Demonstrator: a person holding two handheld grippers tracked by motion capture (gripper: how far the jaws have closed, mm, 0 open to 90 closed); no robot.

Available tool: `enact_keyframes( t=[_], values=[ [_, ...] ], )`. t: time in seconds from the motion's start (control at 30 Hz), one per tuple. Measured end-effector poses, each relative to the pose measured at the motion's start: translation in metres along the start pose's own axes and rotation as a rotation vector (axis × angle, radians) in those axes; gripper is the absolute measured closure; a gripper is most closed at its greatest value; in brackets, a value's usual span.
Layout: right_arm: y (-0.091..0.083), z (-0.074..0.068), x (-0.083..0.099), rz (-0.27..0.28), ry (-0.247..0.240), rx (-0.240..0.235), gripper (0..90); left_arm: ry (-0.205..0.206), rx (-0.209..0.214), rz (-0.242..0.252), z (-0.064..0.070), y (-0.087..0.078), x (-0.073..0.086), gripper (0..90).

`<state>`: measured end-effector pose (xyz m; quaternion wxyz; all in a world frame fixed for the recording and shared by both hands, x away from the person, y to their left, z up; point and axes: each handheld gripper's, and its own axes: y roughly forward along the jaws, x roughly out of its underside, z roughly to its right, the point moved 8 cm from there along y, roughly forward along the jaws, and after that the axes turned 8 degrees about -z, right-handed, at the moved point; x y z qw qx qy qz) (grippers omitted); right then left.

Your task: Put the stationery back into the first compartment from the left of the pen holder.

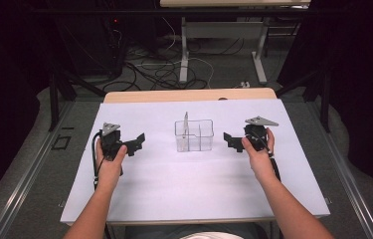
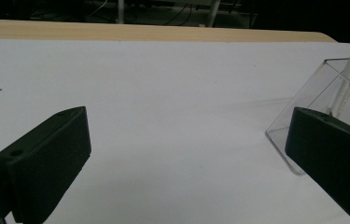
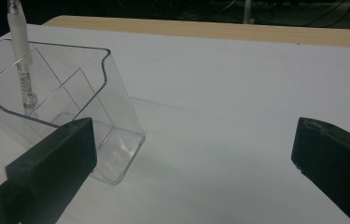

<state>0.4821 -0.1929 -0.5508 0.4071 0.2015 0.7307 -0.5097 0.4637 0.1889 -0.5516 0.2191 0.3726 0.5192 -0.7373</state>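
Your left gripper (image 1: pixel 137 142) and right gripper (image 1: pixel 230 140) were both spread wide, empty; the clear organizer (image 1: pixel 194 135) stood between them on the table (image 1: pixel 174 189); a white pen (image 3: pixel 22 56) leaned inside it.

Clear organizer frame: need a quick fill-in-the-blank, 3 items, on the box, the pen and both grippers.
1. The clear organizer stands on the white sheet ____ the two grippers.
2. A white pen stands inside the organizer, leaning against its ____.
3. The left gripper and right gripper both have their jaws ____, holding nothing.

Missing words: between; rim; open
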Motion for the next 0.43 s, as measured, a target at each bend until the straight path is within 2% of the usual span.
enact_keyframes(
  t=[0.13,0.43],
  values=[
    [0.0008,0.0005,0.0003,-0.001,-0.002,0.001,0.0,-0.006,-0.032,-0.030,-0.0058,0.0045,0.0055,0.2],
    [0.0011,0.0029,0.0020,-0.007,0.005,0.006,0.0,0.041,-0.029,-0.062,-0.0036,0.0098,0.0113,0.2]
  ],
)
